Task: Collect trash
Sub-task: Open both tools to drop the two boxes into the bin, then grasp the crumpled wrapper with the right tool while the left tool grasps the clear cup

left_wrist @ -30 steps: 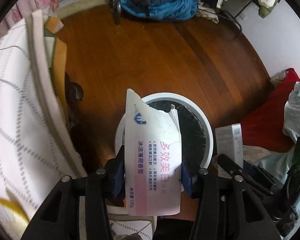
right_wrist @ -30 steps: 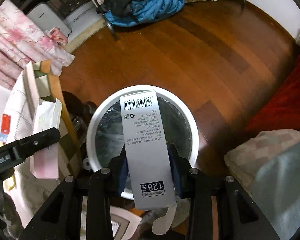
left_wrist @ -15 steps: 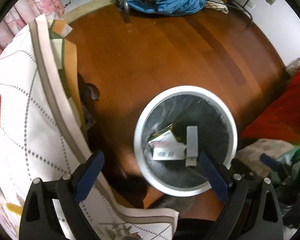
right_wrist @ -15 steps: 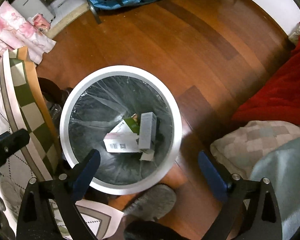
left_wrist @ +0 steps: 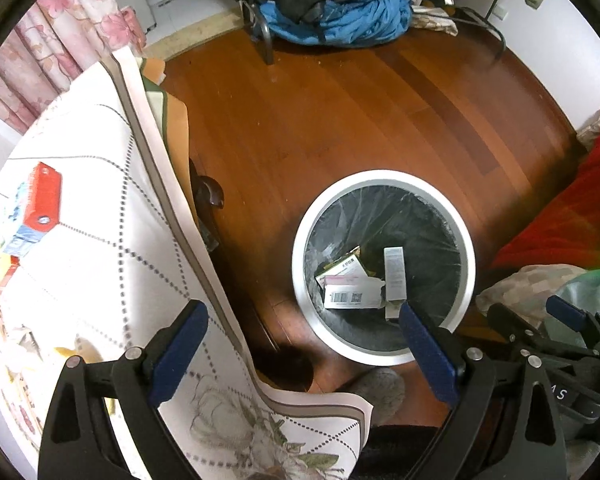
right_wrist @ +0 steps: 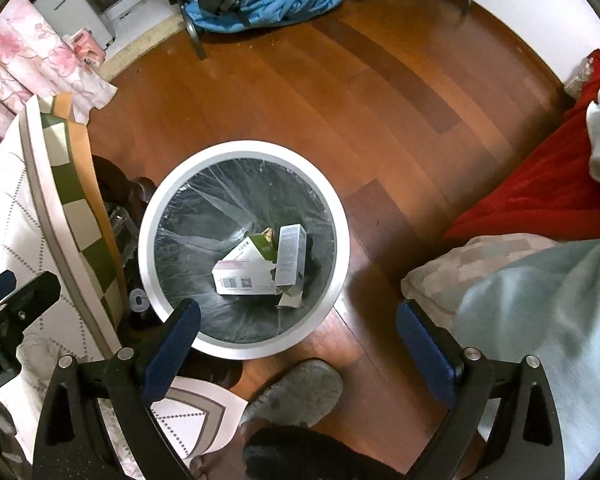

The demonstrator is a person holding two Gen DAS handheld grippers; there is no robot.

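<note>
Left wrist view: left gripper (left_wrist: 302,340) spread wide, nothing between the blue pads (left_wrist: 178,354), hovering above the edge of the white tablecloth (left_wrist: 100,240) and the round white bin (left_wrist: 382,266). Inside the bin, on the clear liner: white carton (left_wrist: 352,296) with barcode face up, grey carton (left_wrist: 394,280) just beside it, green box (left_wrist: 342,268) partly under both. Red box (left_wrist: 38,204) lying on the cloth, well apart from the bin.

Right wrist view: right gripper (right_wrist: 298,334) also wide open and empty, directly over the bin (right_wrist: 244,250). Same cartons (right_wrist: 246,278) resting at the bottom, touching each other. Grey slipper (right_wrist: 296,392) on the wooden floor (right_wrist: 340,100), just beside the bin rim.
</note>
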